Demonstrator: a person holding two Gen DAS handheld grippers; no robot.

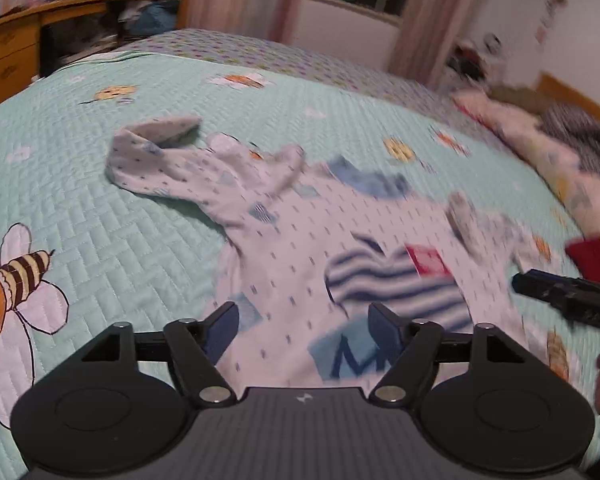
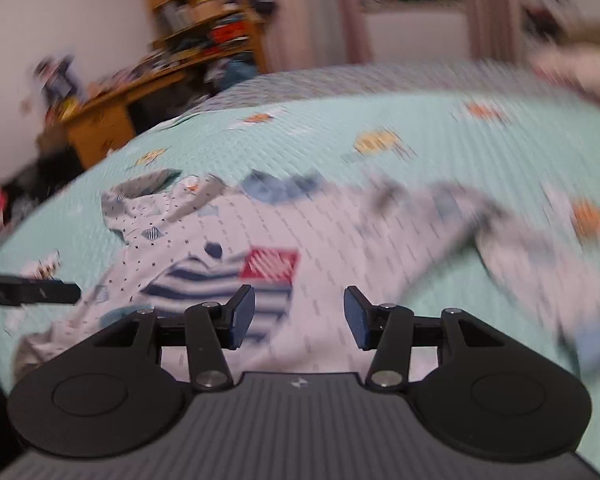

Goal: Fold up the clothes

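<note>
A: What is seen on the bed?

B: A small white shirt [image 1: 300, 248] with tiny dark marks is spread out on a soft green quilt [image 1: 120, 220]. Blue stripes, a red square patch [image 1: 426, 260] and a blue collar [image 1: 364, 180] are sewn on it. One sleeve [image 1: 160, 164] is bent to the left and looks bumpy.

A: How is the quilt made?

B: It is stitched in little blocks, and a big bee [image 1: 16, 276] is drawn on it.

A: And the tongs?

B: The left gripper [image 1: 304, 328] is held wide open over the shirt's bottom part, with nothing pinched. The right gripper [image 2: 300, 314] is open too, above the shirt's middle, and nothing is held.

A: What is around?

B: A wooden desk [image 1: 16, 48] with messy shelves is seen past the bed, and pink curtains [image 1: 416, 12] hang by a window. Pillows [image 1: 540, 152] are piled at the right side. Much is blurred, so small things cannot be told.
</note>
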